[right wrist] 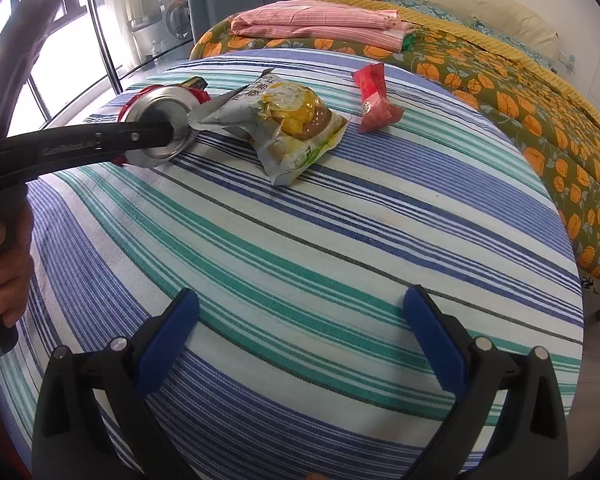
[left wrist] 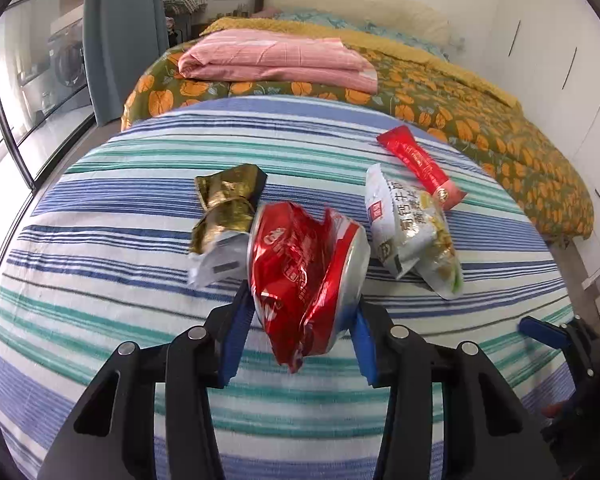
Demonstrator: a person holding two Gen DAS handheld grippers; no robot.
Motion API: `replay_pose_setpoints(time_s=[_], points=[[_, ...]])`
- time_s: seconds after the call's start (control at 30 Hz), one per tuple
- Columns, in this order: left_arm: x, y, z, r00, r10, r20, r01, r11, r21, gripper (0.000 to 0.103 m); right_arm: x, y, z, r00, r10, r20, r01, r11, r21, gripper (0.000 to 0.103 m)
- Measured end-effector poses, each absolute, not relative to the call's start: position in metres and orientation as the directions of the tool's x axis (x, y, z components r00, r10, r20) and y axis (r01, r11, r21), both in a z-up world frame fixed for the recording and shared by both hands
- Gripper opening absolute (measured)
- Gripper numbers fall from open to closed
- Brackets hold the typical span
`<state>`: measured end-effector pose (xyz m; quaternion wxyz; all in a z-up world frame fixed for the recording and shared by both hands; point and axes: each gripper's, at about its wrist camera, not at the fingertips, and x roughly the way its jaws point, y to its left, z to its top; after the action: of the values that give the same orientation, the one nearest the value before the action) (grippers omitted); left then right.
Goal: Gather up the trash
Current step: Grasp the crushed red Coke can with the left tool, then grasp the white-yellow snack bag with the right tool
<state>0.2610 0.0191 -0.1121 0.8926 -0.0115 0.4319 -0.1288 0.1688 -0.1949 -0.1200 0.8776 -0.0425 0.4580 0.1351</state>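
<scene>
Evidently the left gripper (left wrist: 300, 320) was pinching the crushed red can (left wrist: 306, 276) across its dented middle, holding it just above the striped bedsheet (left wrist: 100, 280), presumably ready to carry away. The right gripper (right wrist: 300, 336) hovered spread and empty, probably free for the white snack bag (right wrist: 292, 128), gold wrapper (left wrist: 226, 208) or red sachet (right wrist: 374, 98) lying beyond.
</scene>
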Motion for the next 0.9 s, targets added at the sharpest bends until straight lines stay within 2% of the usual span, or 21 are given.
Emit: replay_pose_setpoints(time_s=[0.27, 0.3, 0.4, 0.5, 0.7, 0.83, 0.87, 0.9], points=[[0.189, 0.040, -0.100, 0.553, -0.253, -0.794, 0.232, 0.962, -0.146, 0.046, 0.169, -0.195, -0.120, 0.544, 0.199, -0.815, -0.276, 0.960, 0.049, 0.099], [0.181, 0.042, -0.102, 0.545, -0.253, -0.799, 0.242, 0.960, -0.139, 0.052, 0.169, -0.195, -0.120, 0.544, 0.199, -0.815, -0.276, 0.960, 0.050, 0.099], [0.168, 0.048, -0.104, 0.529, -0.270, -0.805, 0.273, 0.952, -0.140, 0.088, 0.169, -0.195, -0.120, 0.544, 0.199, -0.815, -0.276, 0.960, 0.050, 0.099], [0.168, 0.051, -0.101, 0.538, -0.291, -0.791, 0.298, 0.944, -0.144, 0.096, 0.169, -0.195, -0.120, 0.544, 0.199, -0.815, -0.276, 0.960, 0.050, 0.099], [0.190, 0.051, -0.105, 0.538, -0.232, -0.811, 0.293, 0.953, -0.078, 0.097, 0.169, -0.196, -0.120, 0.544, 0.199, -0.815, -0.277, 0.960, 0.050, 0.099], [0.200, 0.048, -0.111, 0.510, -0.271, -0.816, 0.328, 0.939, -0.107, 0.097, 0.169, -0.195, -0.120, 0.543, 0.199, -0.815, -0.277, 0.960, 0.050, 0.099], [0.201, 0.045, -0.113, 0.506, -0.274, -0.818, 0.340, 0.935, -0.103, 0.097, 0.169, -0.195, -0.120, 0.543, 0.200, -0.815, -0.277, 0.960, 0.051, 0.099], [0.200, 0.042, -0.114, 0.500, -0.282, -0.819, 0.352, 0.930, -0.105, 0.086, 0.169, -0.196, -0.120, 0.543, 0.200, -0.815, -0.277, 0.960, 0.051, 0.099]])
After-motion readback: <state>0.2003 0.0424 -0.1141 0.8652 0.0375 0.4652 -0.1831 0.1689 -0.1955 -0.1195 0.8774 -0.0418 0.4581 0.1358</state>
